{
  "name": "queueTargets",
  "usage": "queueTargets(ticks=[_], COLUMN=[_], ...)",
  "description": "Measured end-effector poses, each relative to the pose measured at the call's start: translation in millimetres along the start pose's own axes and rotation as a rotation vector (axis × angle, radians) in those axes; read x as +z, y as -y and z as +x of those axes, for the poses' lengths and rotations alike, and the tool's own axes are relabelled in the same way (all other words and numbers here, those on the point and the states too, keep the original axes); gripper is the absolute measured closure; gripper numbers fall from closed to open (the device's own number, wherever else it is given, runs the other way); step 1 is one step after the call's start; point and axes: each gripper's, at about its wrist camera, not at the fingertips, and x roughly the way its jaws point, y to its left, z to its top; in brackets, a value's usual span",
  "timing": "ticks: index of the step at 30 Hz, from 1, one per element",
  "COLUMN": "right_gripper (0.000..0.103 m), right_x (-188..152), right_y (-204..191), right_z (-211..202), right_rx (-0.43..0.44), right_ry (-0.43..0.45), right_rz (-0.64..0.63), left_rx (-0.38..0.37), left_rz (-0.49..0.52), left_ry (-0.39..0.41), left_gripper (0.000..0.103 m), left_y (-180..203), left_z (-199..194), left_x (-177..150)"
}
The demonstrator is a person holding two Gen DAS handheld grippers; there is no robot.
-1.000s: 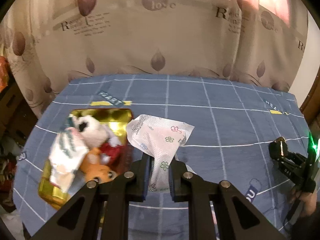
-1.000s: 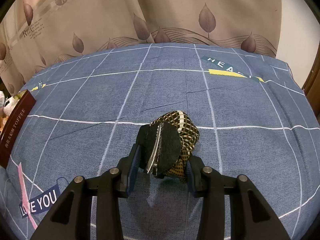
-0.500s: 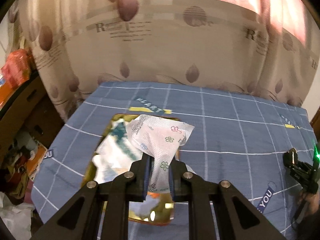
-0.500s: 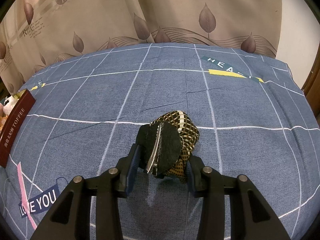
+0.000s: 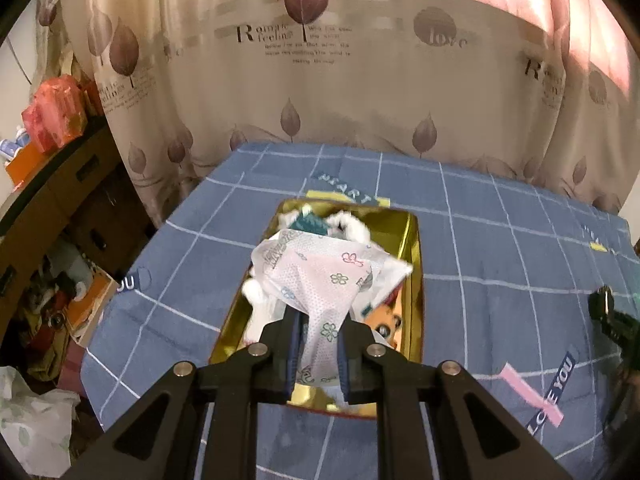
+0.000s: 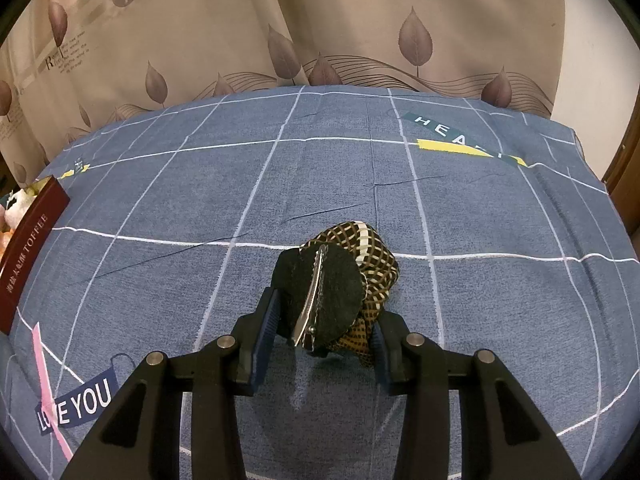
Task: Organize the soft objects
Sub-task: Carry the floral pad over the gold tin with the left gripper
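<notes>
While left gripper [image 5: 318, 354] pinches the white flower-print soft packet [image 5: 320, 276] over the gold rectangular tin [image 5: 414, 248] mid-frame, right gripper [image 6: 320, 336] clamps a black-and-tan checked fabric hair clip [image 6: 344, 280] on the blue grid bedsheet [image 6: 200, 200]. Packet looks light, floppy; grip low. Tin contents mostly hidden.

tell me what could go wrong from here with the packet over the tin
The left tool pinches only the floral packet's bottom end, and the gold tin below already looks crowded with plush toys; dropped now, it may land on top or slide out. The right tool grips the checkered hair clip off-centre, so it could twist loose.
</notes>
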Motion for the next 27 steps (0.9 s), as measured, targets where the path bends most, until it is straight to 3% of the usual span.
queueTargets(ticks=[12,22,27], right_gripper=[0.063,0.063,0.063], right_x=[0,-1,-1], right_y=[0,0,0], right_z=[0,0,0], right_rx=[0.000,-0.002,-0.002], right_ry=[0.000,0.000,0.000], right_rz=[-0.001,-0.001,-0.001], left_rx=[-0.058,-0.086,-0.061], left_rz=[0.030,-0.018,-0.009], left_ry=[-0.068,-0.087,-0.084], left_gripper=[0.087,0.087,0.087], left_y=[19,18,18], left_z=[19,46,58], left_x=[-38,-29,-26])
